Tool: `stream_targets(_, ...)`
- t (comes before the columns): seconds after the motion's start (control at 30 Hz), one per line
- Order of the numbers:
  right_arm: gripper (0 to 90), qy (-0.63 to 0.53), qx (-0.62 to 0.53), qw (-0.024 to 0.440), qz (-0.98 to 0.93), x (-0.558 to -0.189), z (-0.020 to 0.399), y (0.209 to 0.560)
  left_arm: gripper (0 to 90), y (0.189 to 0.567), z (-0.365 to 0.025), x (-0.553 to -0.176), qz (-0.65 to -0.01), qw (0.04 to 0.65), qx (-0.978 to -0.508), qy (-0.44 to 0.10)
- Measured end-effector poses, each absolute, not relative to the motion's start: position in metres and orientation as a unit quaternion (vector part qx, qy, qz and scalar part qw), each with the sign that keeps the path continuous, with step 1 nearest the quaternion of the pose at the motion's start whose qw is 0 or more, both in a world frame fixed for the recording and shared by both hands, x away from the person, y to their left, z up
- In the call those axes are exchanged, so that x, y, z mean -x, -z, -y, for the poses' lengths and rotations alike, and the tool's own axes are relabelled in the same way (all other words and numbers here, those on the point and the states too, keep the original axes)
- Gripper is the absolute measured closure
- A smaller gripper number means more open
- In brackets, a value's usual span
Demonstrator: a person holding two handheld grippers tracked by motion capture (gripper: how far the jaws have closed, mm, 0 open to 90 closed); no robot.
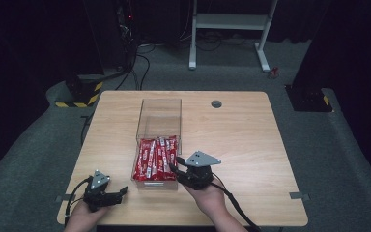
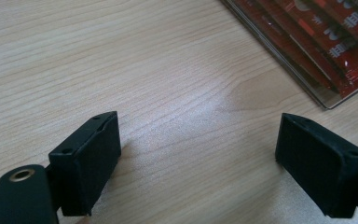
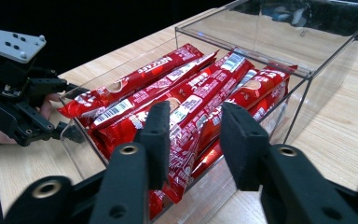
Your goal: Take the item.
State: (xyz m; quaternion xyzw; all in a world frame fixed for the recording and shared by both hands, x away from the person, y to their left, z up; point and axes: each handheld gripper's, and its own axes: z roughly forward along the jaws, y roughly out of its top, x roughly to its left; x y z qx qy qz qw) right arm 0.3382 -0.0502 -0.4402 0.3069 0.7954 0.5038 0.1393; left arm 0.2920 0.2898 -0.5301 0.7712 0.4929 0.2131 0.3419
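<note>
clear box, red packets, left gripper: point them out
clear box (image 1: pixel 160 107) high view, empty far end
red packets (image 3: pixel 193 95) right gripper view, middle of the pile
left gripper (image 2: pixel 198 161) left gripper view, midway between its fingertips

You are looking at one clear, open-topped acrylic box (image 1: pixel 158 112) sitting near the middle of the light wooden desk (image 1: pixel 241 140). About seven long red foil sachets (image 3: pixel 186 98) are lying in it, overlapping, so the exact count is staying uncertain. You are holding two black two-jaw grippers.
</note>
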Motion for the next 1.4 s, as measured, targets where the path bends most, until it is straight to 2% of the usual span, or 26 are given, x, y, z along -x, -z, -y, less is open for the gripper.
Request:
stream_targets(0.03, 68.8, -0.500, -0.306, 0.141, -0.798, -0.339, 0.048, 0.442, 14.4, 0.530, -0.290, -0.292, -0.493, 0.342, -0.771, -0.213)
stream_targets(0.4, 76.1, -0.492, -0.315, 0.143, -0.799, -0.342, 0.044, 0.451, 14.4, 0.530, -0.290, -0.292, -0.493, 0.343, -0.771, -0.212)
stream_targets(0.77, 88.4, -0.494, -0.318, 0.139, -0.797, -0.344, 0.045, 0.453, 14.4, 0.530, -0.290, -0.292, -0.493, 0.343, -0.771, -0.213)
stream_targets(1.4, 90.0, -0.502, -0.307, 0.131, -0.798, -0.329, 0.052, 0.449, 14.4, 0.530, -0.290, -0.292, -0.492, 0.343, -0.771, -0.213)
